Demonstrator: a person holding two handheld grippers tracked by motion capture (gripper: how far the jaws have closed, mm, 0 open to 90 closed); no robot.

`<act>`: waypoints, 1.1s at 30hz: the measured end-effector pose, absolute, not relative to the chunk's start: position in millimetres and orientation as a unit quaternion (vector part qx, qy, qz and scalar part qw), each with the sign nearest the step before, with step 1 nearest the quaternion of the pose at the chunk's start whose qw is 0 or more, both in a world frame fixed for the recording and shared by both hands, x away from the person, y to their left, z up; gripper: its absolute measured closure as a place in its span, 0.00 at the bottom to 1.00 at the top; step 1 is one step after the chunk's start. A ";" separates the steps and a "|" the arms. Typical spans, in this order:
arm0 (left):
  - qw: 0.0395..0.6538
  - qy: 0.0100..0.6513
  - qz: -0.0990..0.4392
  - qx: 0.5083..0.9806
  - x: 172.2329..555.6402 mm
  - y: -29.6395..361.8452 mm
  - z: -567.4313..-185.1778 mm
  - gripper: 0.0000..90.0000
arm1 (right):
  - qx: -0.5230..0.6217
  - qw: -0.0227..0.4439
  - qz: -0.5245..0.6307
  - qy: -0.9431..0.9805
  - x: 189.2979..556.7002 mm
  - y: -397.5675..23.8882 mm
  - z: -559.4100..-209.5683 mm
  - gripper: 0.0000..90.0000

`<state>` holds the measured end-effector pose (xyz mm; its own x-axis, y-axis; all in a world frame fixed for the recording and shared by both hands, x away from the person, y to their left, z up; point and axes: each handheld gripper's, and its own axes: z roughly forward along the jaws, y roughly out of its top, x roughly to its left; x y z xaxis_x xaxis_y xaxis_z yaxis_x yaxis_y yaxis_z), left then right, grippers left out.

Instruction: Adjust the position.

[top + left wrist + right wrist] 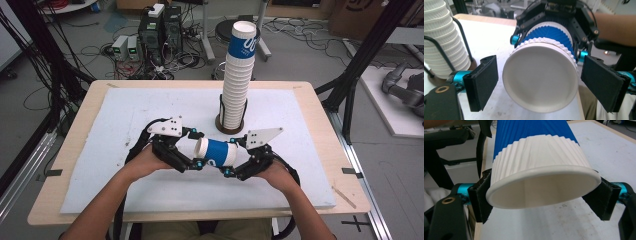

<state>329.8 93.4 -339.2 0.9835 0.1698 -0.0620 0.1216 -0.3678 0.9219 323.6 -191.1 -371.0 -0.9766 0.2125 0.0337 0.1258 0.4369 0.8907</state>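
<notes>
A blue and white ribbed paper cup (216,152) lies level above the white board, between my two grippers. My right gripper (542,196) is shut on it just behind the open rim (544,176), which is squeezed into an oval. In the high view this right gripper (231,157) comes in from the right. My left gripper (543,82) is open around the cup's white base (540,80), with a narrow gap at each pad (484,82). The left gripper (197,150) sits at the cup's left end in the high view.
A tall stack of the same cups (236,85) stands in a black wire holder (231,127) just behind the grippers, also at the left gripper view's edge as the stack (441,37). The white board (150,110) covers a wooden table. Cables and computers lie on the floor beyond.
</notes>
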 end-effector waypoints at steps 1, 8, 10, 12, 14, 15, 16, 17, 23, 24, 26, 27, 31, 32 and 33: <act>0.549 0.086 0.024 0.831 329.8 93.1 -337.8 0.16 | 0.104 0.036 0.515 0.850 322.9 -190.7 -369.7 0.22; 0.511 0.072 0.030 0.856 329.7 86.5 -336.2 0.16 | 0.085 0.037 0.473 0.876 323.9 -182.3 -358.4 0.21; 0.503 0.068 0.028 0.861 329.8 84.4 -337.8 0.16 | 0.077 0.038 0.459 0.884 324.2 -178.8 -355.1 0.21; 0.496 0.065 0.026 0.865 329.6 82.6 -338.9 0.16 | 0.071 0.041 0.436 0.896 325.0 -174.7 -352.7 0.21; 0.489 0.064 0.018 0.870 329.2 81.0 -340.0 0.16 | 0.065 0.040 0.423 0.903 325.4 -171.4 -351.6 0.21; 0.483 0.061 0.016 0.873 329.0 80.4 -340.2 0.17 | 0.063 0.039 0.419 0.905 325.4 -170.2 -351.1 0.21; 0.481 0.058 0.014 0.875 328.6 79.7 -340.8 0.18 | 0.062 0.035 0.416 0.907 324.9 -168.7 -350.7 0.21; 0.476 0.055 0.012 0.877 328.6 79.3 -341.1 0.19 | 0.058 0.034 0.414 0.908 324.8 -167.3 -350.9 0.21; 0.462 0.048 -0.009 0.886 328.9 76.9 -344.2 0.28 | 0.050 0.031 0.398 0.915 324.9 -162.9 -352.5 0.21; 0.459 0.047 -0.011 0.887 329.3 76.4 -344.9 0.28 | 0.049 0.031 0.396 0.917 324.8 -162.5 -352.8 0.21; 0.457 0.048 -0.015 0.888 329.8 75.7 -346.0 0.29 | 0.047 0.030 0.395 0.917 325.0 -162.5 -353.0 0.21; 0.458 0.047 -0.015 0.888 330.2 75.6 -346.2 0.29 | 0.048 0.031 0.394 0.917 325.0 -162.6 -353.3 0.22; 0.464 0.045 -0.019 0.884 331.3 75.7 -347.0 0.30 | 0.048 0.027 0.395 0.917 325.7 -164.1 -352.6 0.22; 0.464 0.043 -0.019 0.885 331.5 76.2 -346.8 0.30 | 0.046 0.028 0.396 0.917 326.1 -164.5 -352.8 0.22; 0.468 0.045 -0.021 0.882 331.5 76.6 -347.1 0.30 | 0.046 0.026 0.398 0.916 325.9 -164.7 -352.8 0.22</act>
<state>331.5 76.6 -347.1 0.9951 0.0589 -0.0796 0.0990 -0.5575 0.8243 325.9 -164.7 -352.8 -0.9943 0.1060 -0.0115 0.0640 0.6794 0.7310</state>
